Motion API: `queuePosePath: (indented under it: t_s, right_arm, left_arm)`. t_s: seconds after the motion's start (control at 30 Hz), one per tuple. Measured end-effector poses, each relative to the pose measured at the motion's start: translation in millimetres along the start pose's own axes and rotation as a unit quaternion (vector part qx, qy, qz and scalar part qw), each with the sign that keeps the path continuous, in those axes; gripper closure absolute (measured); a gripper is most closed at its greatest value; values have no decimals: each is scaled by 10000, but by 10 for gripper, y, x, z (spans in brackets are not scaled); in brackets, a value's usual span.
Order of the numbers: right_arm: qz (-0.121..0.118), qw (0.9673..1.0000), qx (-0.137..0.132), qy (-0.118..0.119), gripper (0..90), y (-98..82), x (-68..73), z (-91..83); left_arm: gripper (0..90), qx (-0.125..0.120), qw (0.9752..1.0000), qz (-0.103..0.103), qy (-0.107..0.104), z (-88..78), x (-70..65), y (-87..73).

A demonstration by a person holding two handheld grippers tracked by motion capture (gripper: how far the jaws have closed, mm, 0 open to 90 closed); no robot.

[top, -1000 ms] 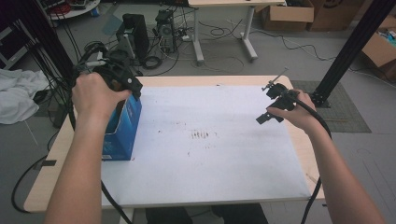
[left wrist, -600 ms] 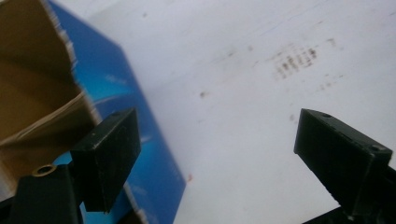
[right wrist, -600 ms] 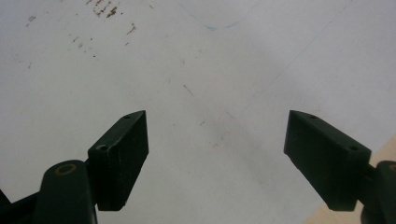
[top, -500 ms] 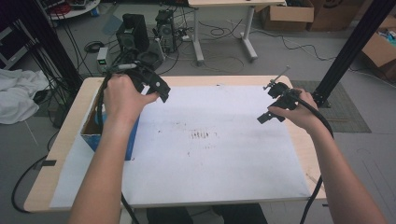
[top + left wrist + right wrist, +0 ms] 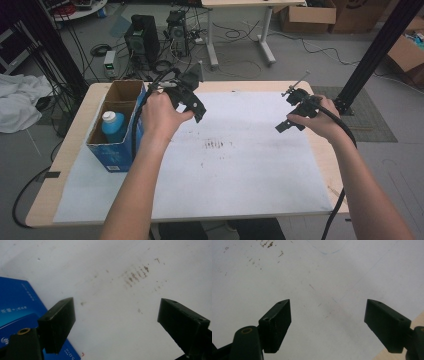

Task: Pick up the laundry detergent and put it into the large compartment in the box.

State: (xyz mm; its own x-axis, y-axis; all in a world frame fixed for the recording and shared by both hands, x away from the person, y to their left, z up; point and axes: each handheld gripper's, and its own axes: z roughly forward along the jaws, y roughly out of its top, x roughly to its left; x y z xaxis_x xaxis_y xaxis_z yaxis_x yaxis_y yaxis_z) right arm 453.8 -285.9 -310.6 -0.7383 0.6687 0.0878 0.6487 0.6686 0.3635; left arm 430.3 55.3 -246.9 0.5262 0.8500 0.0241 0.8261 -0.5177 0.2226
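While both grippers, left and right, gape empty, box holding bottle sits at nine o'clock; print unreadable.

A blue cardboard box stands upright on the left part of the worktop, its top flaps open and its brown inside showing. It sits just left of the left gripper's fingers, apart from them, and well apart from the right gripper's fingers. Inside its near half stands a blue bottle with a white cap. In the left gripper view the box's blue printed side lies just beside the left finger.
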Motion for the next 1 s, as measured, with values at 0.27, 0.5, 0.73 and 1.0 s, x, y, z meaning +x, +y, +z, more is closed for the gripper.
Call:
queuePosePath:
  t_s: [0.27, 0.5, 0.73, 1.0]
  right_arm:
    - [9, 10000, 2, -8, 216, 3, 4, -6]
    - [2, 10000, 1, -17, 215, -3, -3, -16]
    - [11, 10000, 11, -16, 215, -13, -7, -19]
    - [35, 10000, 23, -12, 215, -21, 2, -22]
  left_arm:
    - [154, 145, 9997, 188, 38, 147, -139, 70]
    - [153, 143, 9996, 231, 47, 185, -213, 116]
    - [149, 148, 9993, 329, 32, 216, -266, 136]
    - [149, 163, 9993, 317, 58, 211, -261, 129]
